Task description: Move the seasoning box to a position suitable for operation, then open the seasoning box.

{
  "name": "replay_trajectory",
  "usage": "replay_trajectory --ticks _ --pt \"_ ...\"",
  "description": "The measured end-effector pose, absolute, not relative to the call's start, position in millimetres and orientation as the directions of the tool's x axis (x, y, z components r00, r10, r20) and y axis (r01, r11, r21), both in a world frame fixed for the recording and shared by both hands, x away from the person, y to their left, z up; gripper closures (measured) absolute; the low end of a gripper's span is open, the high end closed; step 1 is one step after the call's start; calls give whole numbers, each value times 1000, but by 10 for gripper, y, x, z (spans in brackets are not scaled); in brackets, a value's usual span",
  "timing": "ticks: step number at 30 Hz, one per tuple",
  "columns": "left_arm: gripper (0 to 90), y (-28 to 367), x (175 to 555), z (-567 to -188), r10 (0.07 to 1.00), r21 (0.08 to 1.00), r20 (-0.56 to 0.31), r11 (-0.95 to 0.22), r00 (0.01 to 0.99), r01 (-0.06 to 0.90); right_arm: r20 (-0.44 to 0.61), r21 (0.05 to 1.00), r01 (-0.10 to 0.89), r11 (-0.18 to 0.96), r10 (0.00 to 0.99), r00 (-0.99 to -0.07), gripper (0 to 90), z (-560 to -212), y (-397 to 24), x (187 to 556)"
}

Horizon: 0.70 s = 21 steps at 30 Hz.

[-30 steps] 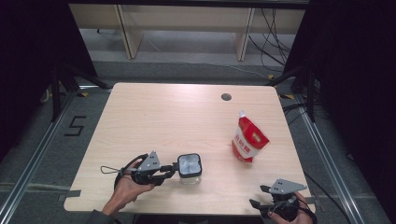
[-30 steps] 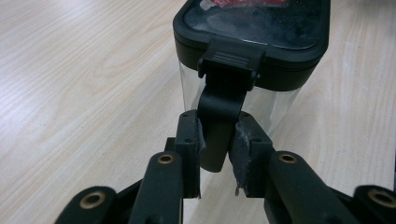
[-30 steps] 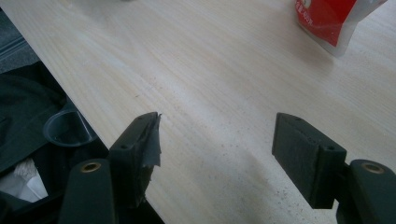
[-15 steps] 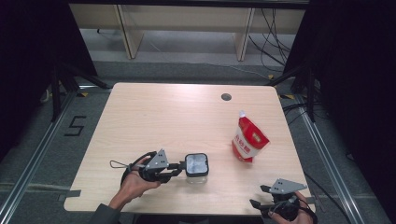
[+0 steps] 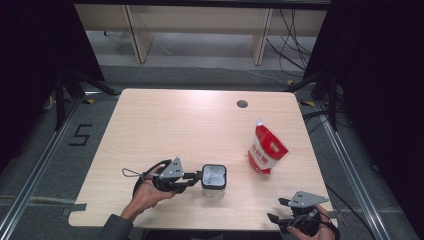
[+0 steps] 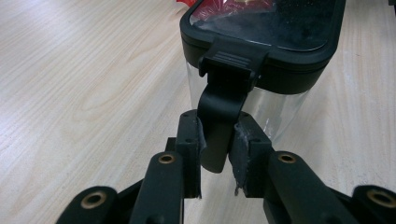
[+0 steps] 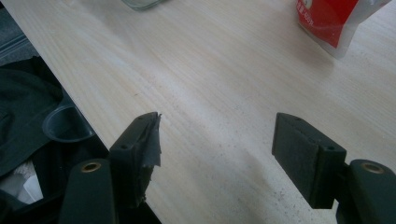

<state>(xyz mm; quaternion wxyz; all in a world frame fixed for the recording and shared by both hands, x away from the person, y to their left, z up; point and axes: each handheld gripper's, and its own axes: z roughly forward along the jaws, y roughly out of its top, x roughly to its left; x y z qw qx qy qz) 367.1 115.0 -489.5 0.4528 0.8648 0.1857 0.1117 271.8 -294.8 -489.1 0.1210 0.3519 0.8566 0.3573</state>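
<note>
Beside the clear container [image 5: 214, 179], a red pouch [image 5: 266, 149] bears unreadable white lettering.

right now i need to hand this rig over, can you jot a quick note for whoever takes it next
Left gripper: fingers shut on the black latch of the clear container, which stands upright near the front of the table, its lid on.
Right gripper: open, holds nothing, at the table's front right corner.
Red pouch: upright on the right side, apart from both grippers, untouched.
Done: latch gripped.
Left: probably release the latch and take the lid off; any use of the pouch is a guess.
</note>
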Motion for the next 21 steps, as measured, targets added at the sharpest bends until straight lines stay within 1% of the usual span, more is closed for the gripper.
replay_trajectory --ticks 2,3,4,5,6,8,9,10,12,13,14,15,16,17,18,19,21 --pt "735 1149 3665 -4896 428 825 24 -518 903 224 46 698 516 496 689 -723 331 -4892 -2944 2721" --pt "732 1149 3686 -4894 413 832 44 -519 910 195 45 694 522 496 693 -719 331 -4891 -2937 2722" --pt "719 1149 3686 -4894 413 832 44 -519 910 195 45 694 522 496 693 -719 331 -4891 -2937 2722" --pt "645 1166 3665 -4872 433 834 25 -506 901 220 39 694 516 501 690 -723 331 -4889 -2934 2732" --pt "557 1185 3652 -4853 450 838 31 -499 892 222 42 695 517 500 689 -723 331 -4889 -2929 2735" --pt "476 1211 3638 -4834 457 842 21 -488 889 231 42 695 517 501 689 -723 331 -4887 -2927 2737" --pt "440 1269 3594 -4790 501 838 -4 -470 865 276 39 696 511 504 685 -727 331 -4888 -2928 2749" --pt "406 1288 3574 -4780 523 843 -17 -450 852 293 44 695 518 500 688 -724 330 -4889 -2922 2748" --pt "348 1316 3565 -4756 525 841 -16 -453 851 295 58 689 531 492 694 -718 331 -4887 -2911 2742" --pt "329 1356 3531 -4719 539 847 -32 -432 841 309 40 695 511 506 682 -730 331 -4880 -2911 2764" --pt "312 1356 3531 -4719 539 847 -32 -432 841 309 40 695 511 506 682 -730 331 -4880 -2911 2764" --pt "303 1388 3493 -4674 559 858 -45 -403 828 318 45 695 514 503 683 -729 329 -4876 -2904 2768" --pt "300 1388 3493 -4674 559 858 -45 -403 828 318 44 699 510 501 682 -730 327 -4879 -2902 2775" --pt "295 1411 3472 -4633 580 869 -68 -366 812 334 44 703 506 499 680 -732 323 -4880 -2901 2780" --pt "293 1411 3472 -4633 580 869 -68 -366 812 334 57 703 518 487 688 -723 317 -4879 -2894 2772" --pt "293 1405 3468 -4613 601 876 -100 -325 793 357 54 704 516 488 688 -724 312 -4878 -2896 2779" --pt "306 1395 3467 -4587 601 878 -89 -329 794 347 56 713 515 476 692 -719 307 -4879 -2896 2795"
